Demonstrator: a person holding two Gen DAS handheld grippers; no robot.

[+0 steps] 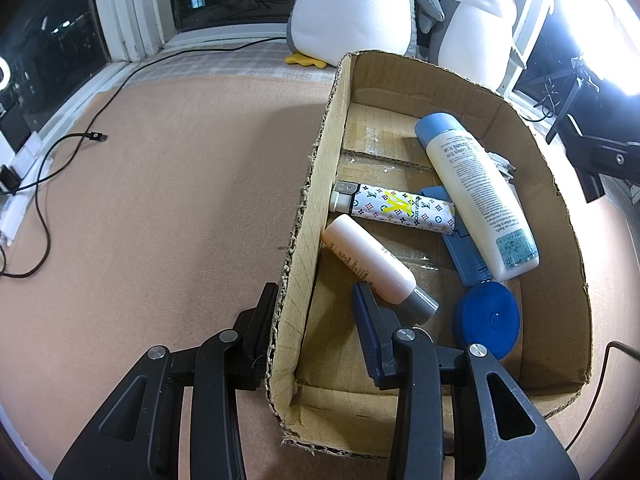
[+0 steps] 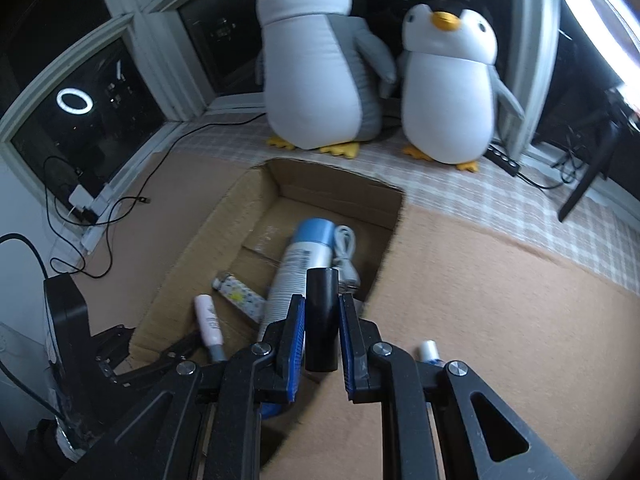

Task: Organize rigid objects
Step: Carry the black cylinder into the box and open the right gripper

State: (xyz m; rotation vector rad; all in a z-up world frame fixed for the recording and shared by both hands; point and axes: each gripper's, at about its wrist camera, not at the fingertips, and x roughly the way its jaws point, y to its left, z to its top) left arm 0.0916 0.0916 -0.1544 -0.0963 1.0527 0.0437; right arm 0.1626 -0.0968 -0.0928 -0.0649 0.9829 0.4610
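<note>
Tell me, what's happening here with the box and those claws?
Someone is tidying small items into a cardboard box. The left claw is clamped on the box's side wall, steadying it. The right claw grips a small black cylinder above the box's edge. Already inside lie a big white bottle, a pink bottle, a patterned lighter and a blue lid.

Left gripper [image 1: 316, 312] fingers [image 1: 264, 320] straddle near left wall of cardboard box [image 1: 308, 216]: one finger outside, one inside, gap between inner finger and wall. In box: pink bottle [image 1: 368, 258] at 6 o'clock, patterned lighter [image 1: 396, 208] centre, big white bottle [image 1: 476, 196] at 3 o'clock, blue lid [image 1: 488, 316] at 5 o'clock. Two plush penguins [image 1: 352, 8] beyond box at 12 o'clock.
</note>
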